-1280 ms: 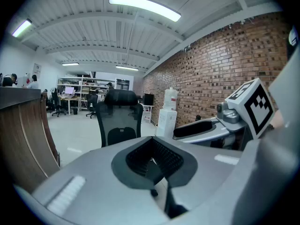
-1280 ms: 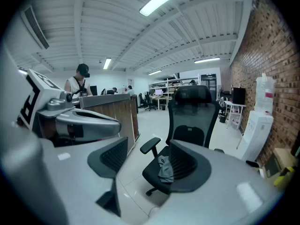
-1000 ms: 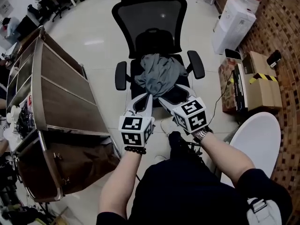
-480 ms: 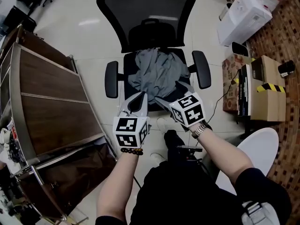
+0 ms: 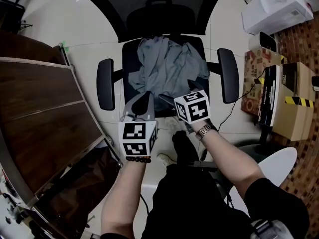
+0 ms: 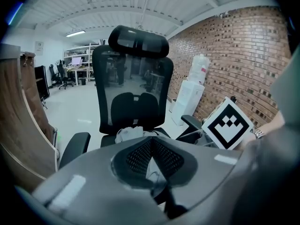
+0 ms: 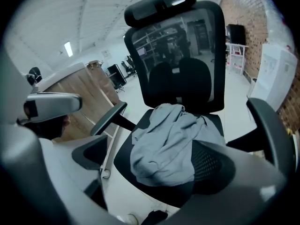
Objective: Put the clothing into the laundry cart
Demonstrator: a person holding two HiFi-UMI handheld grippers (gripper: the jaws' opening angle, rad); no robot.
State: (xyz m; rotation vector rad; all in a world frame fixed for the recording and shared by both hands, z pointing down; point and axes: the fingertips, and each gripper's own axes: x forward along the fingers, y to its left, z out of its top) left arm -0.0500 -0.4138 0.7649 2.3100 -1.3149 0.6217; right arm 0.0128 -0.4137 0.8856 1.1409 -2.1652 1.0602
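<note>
A crumpled grey garment (image 5: 164, 66) lies on the seat of a black mesh office chair (image 5: 105, 83). My left gripper (image 5: 148, 96) hovers at the seat's front edge, its jaws shut with nothing between them; in the left gripper view the garment (image 6: 129, 134) lies just beyond its closed pads (image 6: 161, 158). My right gripper (image 5: 182, 91) is at the garment's near right edge. Its jaws are opening wide, and the garment (image 7: 168, 144) lies ahead of them, untouched. The brown laundry cart (image 5: 50, 113) with a metal rim stands to the left.
Cardboard boxes (image 5: 289, 103) and a white appliance (image 5: 284, 6) line the brick wall on the right. A white round seat (image 5: 271, 163) is at my right side. The chair's armrests (image 5: 228, 73) flank the garment. My legs are right in front of the chair.
The view has closed in over the chair, and both grippers have moved forward to the garment's near edge. The right gripper's jaws have spread apart.
</note>
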